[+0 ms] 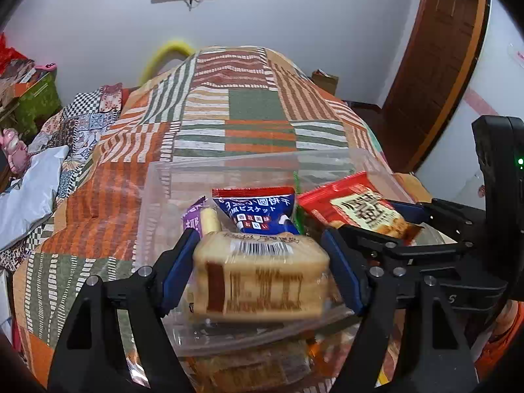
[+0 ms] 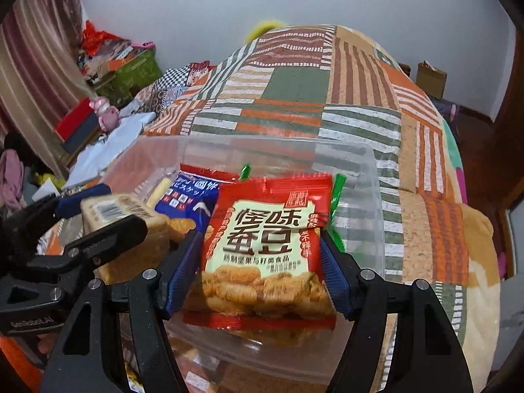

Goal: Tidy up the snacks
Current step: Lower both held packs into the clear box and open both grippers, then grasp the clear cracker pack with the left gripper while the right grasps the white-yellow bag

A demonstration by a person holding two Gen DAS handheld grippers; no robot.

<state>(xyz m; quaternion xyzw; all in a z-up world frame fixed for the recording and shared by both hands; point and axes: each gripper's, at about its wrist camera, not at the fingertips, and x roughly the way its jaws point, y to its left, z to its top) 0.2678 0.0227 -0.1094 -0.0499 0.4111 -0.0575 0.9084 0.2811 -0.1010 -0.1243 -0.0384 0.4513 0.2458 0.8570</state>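
Even, soft indoor light; heavy fisheye bending and dark corners; the bread pack (image 1: 260, 275) smears with motion blur.

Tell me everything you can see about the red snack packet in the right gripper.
The red snack packet is a glossy, flat pouch with a cream panel, dark Chinese characters and a picture of golden fried pieces at its base. It faces the camera upright, pinched at both side edges by the blue pads of the right gripper, above the clear plastic bin that already holds other snacks.
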